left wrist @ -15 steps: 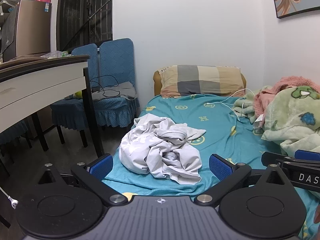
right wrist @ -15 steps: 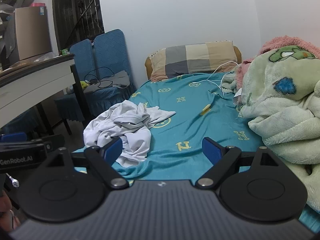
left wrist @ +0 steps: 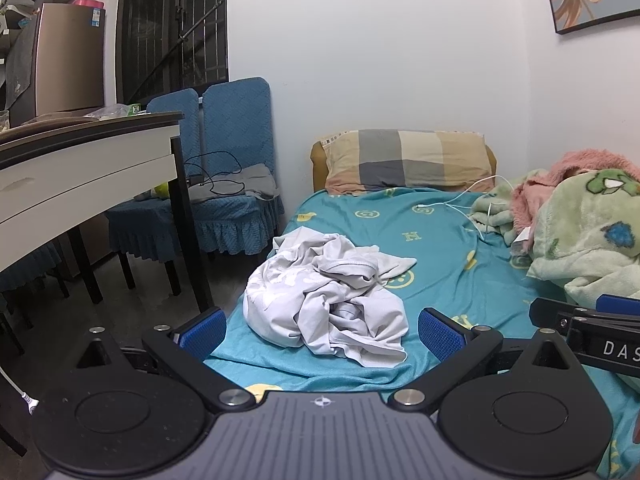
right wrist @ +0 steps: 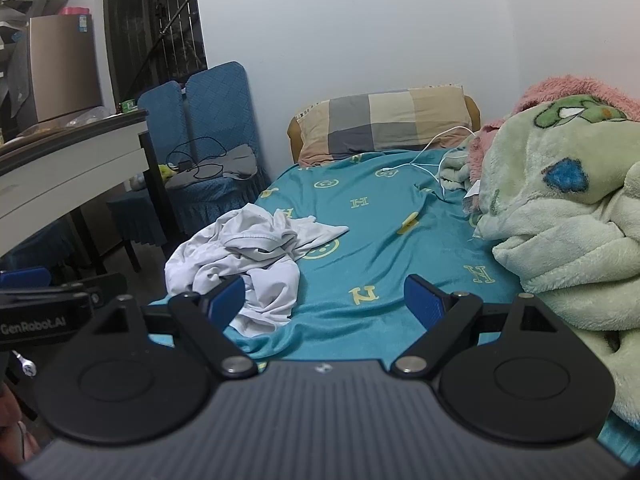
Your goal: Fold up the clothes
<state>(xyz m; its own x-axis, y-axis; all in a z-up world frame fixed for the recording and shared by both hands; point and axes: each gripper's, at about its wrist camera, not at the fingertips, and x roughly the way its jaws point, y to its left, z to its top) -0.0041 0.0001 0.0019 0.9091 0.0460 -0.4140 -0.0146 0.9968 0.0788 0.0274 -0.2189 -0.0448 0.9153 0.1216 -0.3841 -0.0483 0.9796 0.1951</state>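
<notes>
"DAS" on right tongs (left wrist: 608, 346); "GenRobot.AI" on left tongs (right wrist: 36, 326)

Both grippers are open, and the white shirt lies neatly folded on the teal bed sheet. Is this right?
Not quite: the white shirt lies crumpled in a heap, not folded, as the left wrist view shows. Both the left gripper and right gripper are open above the teal bed sheet.

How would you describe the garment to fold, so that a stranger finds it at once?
Look at the bed with the teal sheet. Near its foot, on the side facing the blue chairs, lies a crumpled white garment. Unlike the fluffy green blanket opposite, it is thin, plain and pale.
</notes>
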